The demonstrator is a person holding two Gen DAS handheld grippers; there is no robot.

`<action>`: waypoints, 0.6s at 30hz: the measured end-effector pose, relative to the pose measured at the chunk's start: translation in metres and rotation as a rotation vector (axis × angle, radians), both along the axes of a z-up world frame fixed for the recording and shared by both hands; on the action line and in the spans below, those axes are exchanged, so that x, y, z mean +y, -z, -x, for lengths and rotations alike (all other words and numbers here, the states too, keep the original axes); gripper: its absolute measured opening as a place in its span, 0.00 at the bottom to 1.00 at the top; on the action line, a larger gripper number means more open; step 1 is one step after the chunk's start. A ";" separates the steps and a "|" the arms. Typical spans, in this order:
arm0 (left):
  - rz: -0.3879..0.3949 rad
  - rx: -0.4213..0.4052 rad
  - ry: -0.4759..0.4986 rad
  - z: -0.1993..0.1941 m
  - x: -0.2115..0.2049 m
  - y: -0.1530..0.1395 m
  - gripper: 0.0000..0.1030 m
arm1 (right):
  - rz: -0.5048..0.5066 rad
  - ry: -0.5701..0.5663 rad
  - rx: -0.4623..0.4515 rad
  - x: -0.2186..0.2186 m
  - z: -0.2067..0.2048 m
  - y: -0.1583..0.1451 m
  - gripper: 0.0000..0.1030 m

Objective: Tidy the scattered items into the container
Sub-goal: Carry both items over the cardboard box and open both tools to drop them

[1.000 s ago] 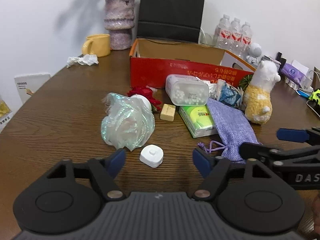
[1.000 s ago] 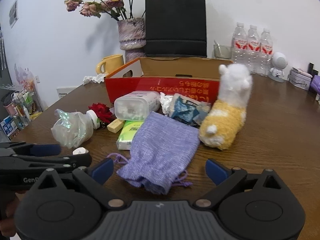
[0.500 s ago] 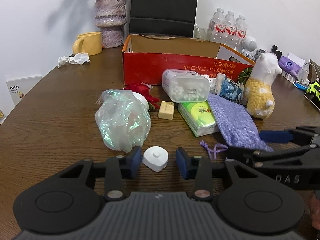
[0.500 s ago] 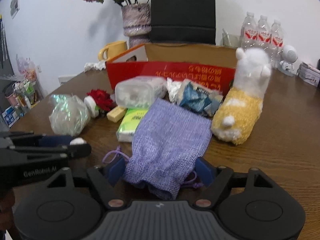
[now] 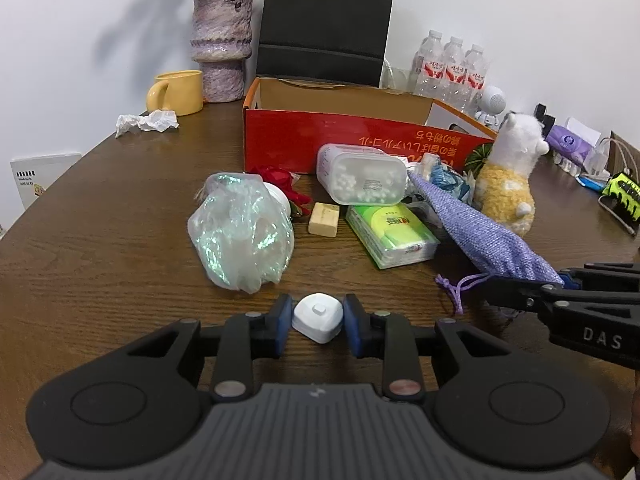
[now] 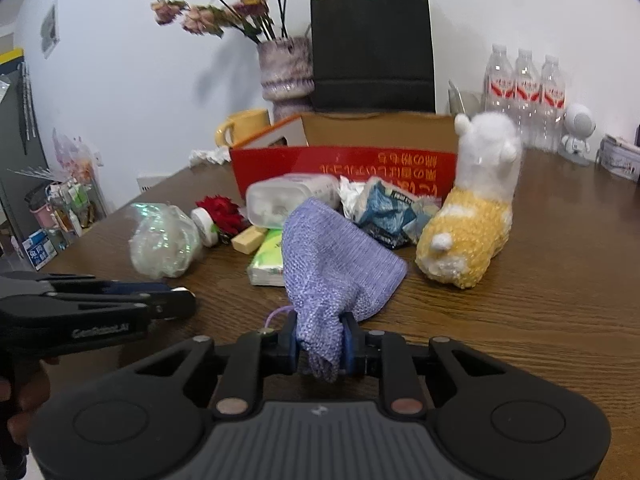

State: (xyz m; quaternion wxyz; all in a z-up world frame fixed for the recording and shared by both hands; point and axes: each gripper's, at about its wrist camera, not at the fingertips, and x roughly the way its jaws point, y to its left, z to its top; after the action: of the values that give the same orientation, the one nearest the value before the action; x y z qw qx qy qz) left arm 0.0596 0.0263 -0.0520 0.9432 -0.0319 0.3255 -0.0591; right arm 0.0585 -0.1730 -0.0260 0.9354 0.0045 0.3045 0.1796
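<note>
My left gripper [image 5: 316, 320] is shut on a small white cap-like piece [image 5: 318, 316] just above the wooden table. My right gripper [image 6: 320, 344] is shut on the drawstring end of a purple knit pouch [image 6: 328, 264] and lifts that end; the pouch also shows in the left wrist view [image 5: 480, 232]. The red cardboard box [image 5: 360, 140] stands open behind the pile. In front of it lie an iridescent plastic bag [image 5: 244, 232], a clear tub of white beads [image 5: 360, 180], a green tissue pack [image 5: 390, 232], a yellow block [image 5: 324, 219], a red flower [image 5: 280, 180], a blue wrapper [image 6: 392, 212] and a plush alpaca [image 5: 508, 184].
A yellow mug [image 5: 178, 92], a flower vase [image 5: 222, 48] and crumpled paper [image 5: 146, 122] stand at the back left. A black paper bag [image 5: 324, 24] and water bottles [image 5: 452, 66] stand behind the box. Small gadgets [image 5: 600, 184] lie along the right edge.
Both grippers closed: the left onto the white piece, the right onto the purple pouch. The pouch's near end has risen off the table and bunched up.
</note>
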 end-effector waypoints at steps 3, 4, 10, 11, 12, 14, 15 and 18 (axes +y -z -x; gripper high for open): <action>0.003 -0.029 0.007 0.008 -0.001 -0.005 0.28 | -0.015 -0.004 -0.023 -0.004 0.008 -0.005 0.19; 0.001 -0.041 0.009 0.010 -0.001 -0.007 0.28 | -0.018 -0.004 -0.032 -0.005 0.011 -0.007 0.19; 0.004 -0.124 0.042 0.020 -0.005 -0.034 0.28 | -0.053 -0.008 -0.105 -0.015 0.018 -0.030 0.19; 0.010 -0.142 0.054 0.019 -0.005 -0.042 0.28 | -0.055 -0.010 -0.125 -0.016 0.017 -0.037 0.19; 0.015 -0.163 0.068 0.017 -0.005 -0.050 0.28 | -0.053 -0.012 -0.147 -0.016 0.015 -0.044 0.19; 0.022 -0.200 0.086 0.007 -0.005 -0.067 0.28 | -0.050 -0.009 -0.189 -0.015 0.007 -0.059 0.19; 0.031 -0.212 0.092 0.000 -0.006 -0.076 0.28 | -0.050 -0.005 -0.206 -0.015 0.001 -0.066 0.19; 0.034 -0.257 0.083 -0.025 -0.009 -0.100 0.28 | -0.065 0.006 -0.230 -0.012 -0.023 -0.085 0.19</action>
State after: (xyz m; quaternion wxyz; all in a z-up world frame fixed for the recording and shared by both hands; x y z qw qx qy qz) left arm 0.0850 0.0171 0.0475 0.9731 -0.0266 0.2021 -0.1074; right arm 0.0817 -0.1846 0.0586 0.9641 0.0148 0.1890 0.1861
